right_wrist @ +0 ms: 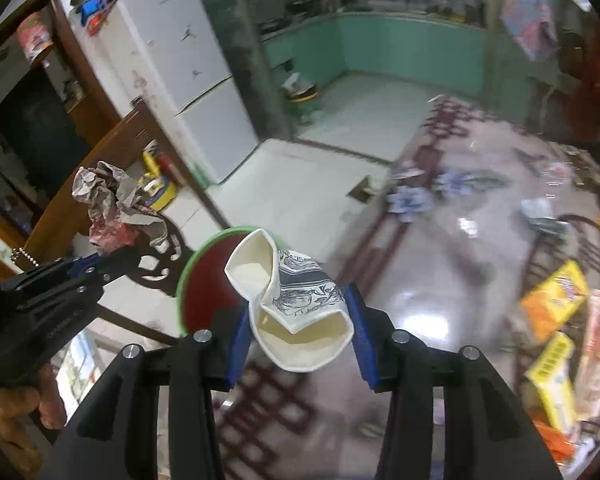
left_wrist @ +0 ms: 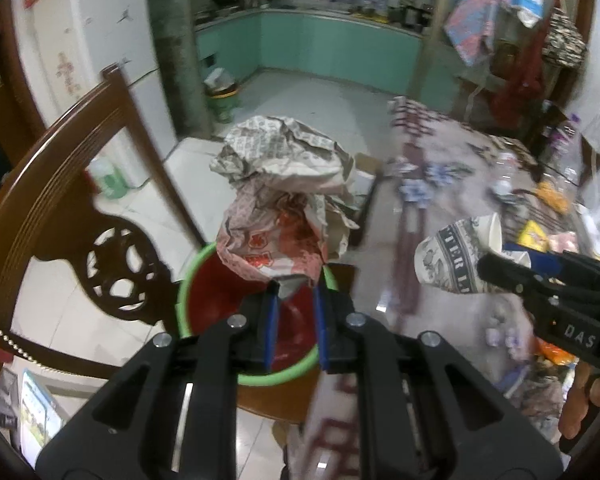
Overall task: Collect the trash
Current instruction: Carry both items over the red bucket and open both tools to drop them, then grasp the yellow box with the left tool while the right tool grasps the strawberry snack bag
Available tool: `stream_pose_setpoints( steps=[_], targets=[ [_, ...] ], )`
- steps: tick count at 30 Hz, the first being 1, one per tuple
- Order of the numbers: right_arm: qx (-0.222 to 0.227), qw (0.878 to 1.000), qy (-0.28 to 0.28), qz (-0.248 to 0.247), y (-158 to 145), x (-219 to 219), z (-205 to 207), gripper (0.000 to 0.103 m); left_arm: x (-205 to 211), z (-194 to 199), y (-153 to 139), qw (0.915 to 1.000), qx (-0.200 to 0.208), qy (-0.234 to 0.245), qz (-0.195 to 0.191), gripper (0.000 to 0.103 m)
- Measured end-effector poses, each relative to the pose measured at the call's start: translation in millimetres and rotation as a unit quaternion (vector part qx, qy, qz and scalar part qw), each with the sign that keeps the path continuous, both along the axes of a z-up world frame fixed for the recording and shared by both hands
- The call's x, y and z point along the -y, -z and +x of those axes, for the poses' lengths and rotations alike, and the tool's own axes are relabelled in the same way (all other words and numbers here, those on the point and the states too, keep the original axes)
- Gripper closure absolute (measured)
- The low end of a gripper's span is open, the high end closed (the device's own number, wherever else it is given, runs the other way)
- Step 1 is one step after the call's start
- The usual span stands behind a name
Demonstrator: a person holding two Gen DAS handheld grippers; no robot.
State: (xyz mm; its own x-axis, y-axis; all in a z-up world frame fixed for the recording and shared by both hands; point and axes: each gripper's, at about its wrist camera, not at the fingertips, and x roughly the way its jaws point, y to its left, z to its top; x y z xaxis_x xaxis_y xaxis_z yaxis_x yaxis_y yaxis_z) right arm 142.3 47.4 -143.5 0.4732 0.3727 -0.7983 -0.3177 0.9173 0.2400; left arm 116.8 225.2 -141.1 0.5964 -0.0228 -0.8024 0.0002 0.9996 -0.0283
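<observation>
The left tool [left_wrist: 296, 286] is clenched on a corner of a crumpled wad of printed wrapping paper, white, grey and red [left_wrist: 284, 184], which rises from its blue-padded fingertips [left_wrist: 274, 300] through the middle of the left wrist frame. In the right wrist view the same paper wad [right_wrist: 116, 208] shows at the left edge, pinched in the left tool [right_wrist: 96, 264].

Just below the wad sits a round bin with a bright green rim and dark red inside [left_wrist: 184, 304], low in the centre of the frame, beside a carved brown wooden chair back [left_wrist: 80, 200] at the left.

The right tool [right_wrist: 298, 332] grasps a squashed white paper cup with grey-blue printed pattern [right_wrist: 300, 308] between its blue pads [right_wrist: 362, 332]; the cup's mouth is folded and dented. In the left wrist view that cup [left_wrist: 456, 260] sits at the right of the frame, in the right tool [left_wrist: 500, 264], over the glossy patterned surface [left_wrist: 440, 184]. In the right wrist view the green-rimmed bin [right_wrist: 204, 276] lies just left of the cup, partly behind it.

Yellow and orange snack packets [right_wrist: 556, 296] lie on the surface at the right edge.
</observation>
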Motion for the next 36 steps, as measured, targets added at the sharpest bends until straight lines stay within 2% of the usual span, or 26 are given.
stream_pose_setpoints(
  steps=[8, 16, 17, 18, 19, 20, 21, 27, 32, 36],
  targets=[
    [-0.019, 0.999, -0.040, -0.001, 21.7, -62.5, 21.5, 0.060, -51.8, 16.4, 17.9, 0.9992, -0.020, -0.035, 0.004, 0.088],
    [-0.041, 0.998, -0.051, -0.011, 42.3, -81.0, 44.3, 0.058, -70.2, 37.2, 26.9, 0.9991, -0.025, -0.034, -0.001, 0.088],
    [-0.044, 0.998, -0.051, -0.011, 44.8, -81.5, 46.4, 0.057, -71.1, 40.6, 28.1, 0.9991, -0.027, -0.034, -0.001, 0.086],
    [-0.046, 0.998, -0.050, -0.012, 47.1, -82.5, 48.8, 0.057, -71.5, 43.0, 28.9, 0.9990, -0.026, -0.035, -0.001, 0.077],
    [-0.048, 0.998, -0.050, -0.012, 48.4, -83.3, 50.5, 0.048, -72.0, 46.1, 28.9, 0.9990, -0.025, -0.036, -0.001, 0.069],
    [-0.048, 0.998, -0.048, -0.013, 48.9, -83.3, 51.4, 0.041, -72.2, 48.0, 29.1, 0.9991, -0.022, -0.037, -0.002, 0.054],
    [-0.045, 0.998, -0.046, -0.013, 48.2, -82.8, 51.6, 0.036, -71.7, 49.8, 27.4, 0.9992, -0.016, -0.037, -0.001, 0.049],
    [-0.032, 0.998, -0.042, -0.024, 41.1, -76.8, 50.2, 0.036, -64.9, 53.3, 18.8, 0.9994, -0.003, -0.033, 0.005, 0.045],
    [-0.021, 0.999, -0.020, -0.020, 27.3, -55.5, 38.6, 0.033, -53.7, 42.3, 8.9, 0.9996, 0.008, -0.026, 0.007, 0.044],
    [-0.007, 1.000, -0.008, -0.018, 15.7, -34.1, 20.7, 0.031, -40.0, 28.3, 0.3, 0.9995, 0.018, -0.026, 0.005, 0.034]
  ],
)
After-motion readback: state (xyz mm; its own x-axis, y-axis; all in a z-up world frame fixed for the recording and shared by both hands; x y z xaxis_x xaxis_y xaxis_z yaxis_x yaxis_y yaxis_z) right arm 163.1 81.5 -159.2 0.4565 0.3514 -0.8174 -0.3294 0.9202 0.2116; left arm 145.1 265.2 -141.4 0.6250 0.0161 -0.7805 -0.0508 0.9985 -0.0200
